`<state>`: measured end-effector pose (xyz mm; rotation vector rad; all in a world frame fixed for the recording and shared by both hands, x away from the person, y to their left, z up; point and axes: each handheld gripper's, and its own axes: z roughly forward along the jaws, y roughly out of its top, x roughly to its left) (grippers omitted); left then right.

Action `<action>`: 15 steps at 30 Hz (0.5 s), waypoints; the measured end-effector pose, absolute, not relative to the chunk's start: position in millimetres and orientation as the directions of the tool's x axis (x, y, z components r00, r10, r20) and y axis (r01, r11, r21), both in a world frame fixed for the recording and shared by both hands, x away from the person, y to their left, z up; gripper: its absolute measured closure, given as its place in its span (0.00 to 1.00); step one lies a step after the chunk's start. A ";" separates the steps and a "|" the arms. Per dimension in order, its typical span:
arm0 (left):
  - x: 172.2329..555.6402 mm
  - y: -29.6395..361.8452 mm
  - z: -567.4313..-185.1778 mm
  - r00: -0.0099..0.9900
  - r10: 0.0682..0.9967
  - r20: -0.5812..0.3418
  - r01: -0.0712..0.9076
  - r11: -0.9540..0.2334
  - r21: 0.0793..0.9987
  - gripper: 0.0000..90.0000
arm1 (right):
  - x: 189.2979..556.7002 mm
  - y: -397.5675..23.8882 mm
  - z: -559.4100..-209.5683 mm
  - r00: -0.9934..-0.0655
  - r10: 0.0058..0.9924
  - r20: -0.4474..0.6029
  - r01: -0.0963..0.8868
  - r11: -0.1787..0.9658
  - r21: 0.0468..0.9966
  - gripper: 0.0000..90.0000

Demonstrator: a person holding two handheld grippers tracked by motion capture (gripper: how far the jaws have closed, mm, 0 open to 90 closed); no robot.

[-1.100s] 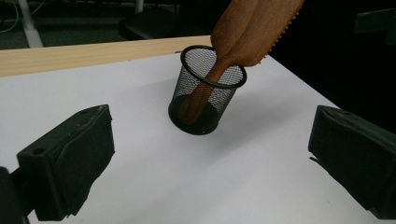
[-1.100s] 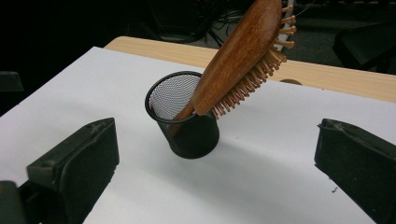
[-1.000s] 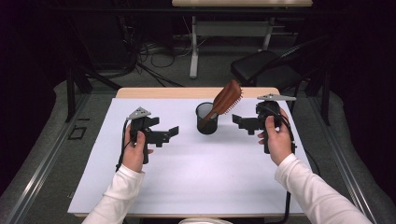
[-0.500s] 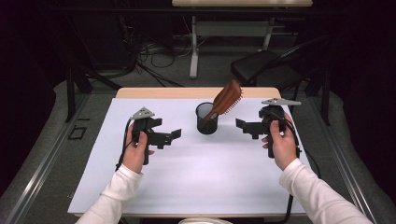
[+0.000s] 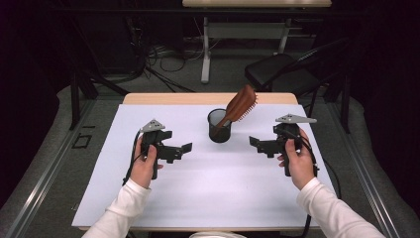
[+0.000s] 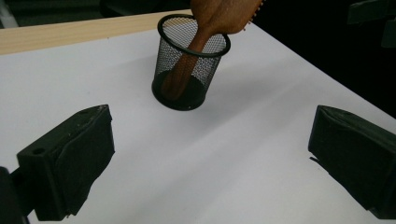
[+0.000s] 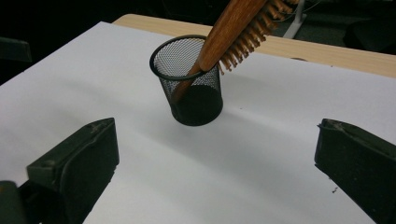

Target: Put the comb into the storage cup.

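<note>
- Looks like a lab or recording studio rather than a home.
- Dark, unlit surroundings around one wooden desk (image 5: 163, 98) covered by a plain white sheet (image 5: 208, 188).
- Loose black cables (image 5: 148, 59) strewn over the grey floor (image 5: 44, 163) behind.
- White metal leg of a second table (image 5: 205, 54) farther back, with a black folding chair (image 5: 277, 74) beside it.

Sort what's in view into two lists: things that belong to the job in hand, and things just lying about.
Part of the job:
- wooden hairbrush, standing handle-down
- black mesh cup holding it
- left tool, open
- right tool, open

Just lying about:
- white table cover
- black chair behind the table
- floor cables
</note>
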<state>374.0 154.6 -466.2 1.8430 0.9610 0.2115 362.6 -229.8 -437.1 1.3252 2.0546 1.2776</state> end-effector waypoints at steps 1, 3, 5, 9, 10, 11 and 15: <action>373.6 155.2 -467.8 0.672 0.694 -0.261 0.517 -0.187 0.835 0.00 | 361.5 -229.3 -439.0 -0.486 0.862 0.146 0.516 0.147 0.844 0.00; 372.1 155.9 -471.3 0.671 0.695 -0.257 0.522 -0.198 0.829 0.00 | 359.4 -228.5 -442.7 -0.490 0.860 0.143 0.515 0.153 0.844 0.00; 370.6 156.8 -475.6 0.669 0.697 -0.257 0.528 -0.203 0.824 0.00 | 357.9 -228.2 -447.1 -0.492 0.858 0.146 0.520 0.155 0.840 0.00; 367.5 159.2 -482.0 0.669 0.697 -0.258 0.534 -0.208 0.820 0.00 | 355.9 -228.0 -455.3 -0.495 0.857 0.144 0.525 0.162 0.836 0.00; 366.9 159.9 -482.7 0.671 0.696 -0.257 0.533 -0.211 0.820 0.00 | 355.4 -227.8 -457.1 -0.497 0.855 0.147 0.527 0.162 0.835 0.00; 365.9 160.3 -483.3 0.668 0.697 -0.259 0.533 -0.205 0.821 0.00 | 354.6 -227.6 -458.6 -0.494 0.856 0.153 0.532 0.158 0.832 0.00; 362.9 162.7 -484.8 0.672 0.696 -0.252 0.521 -0.203 0.829 0.00 | 353.0 -227.7 -467.3 -0.495 0.853 0.165 0.541 0.155 0.826 0.00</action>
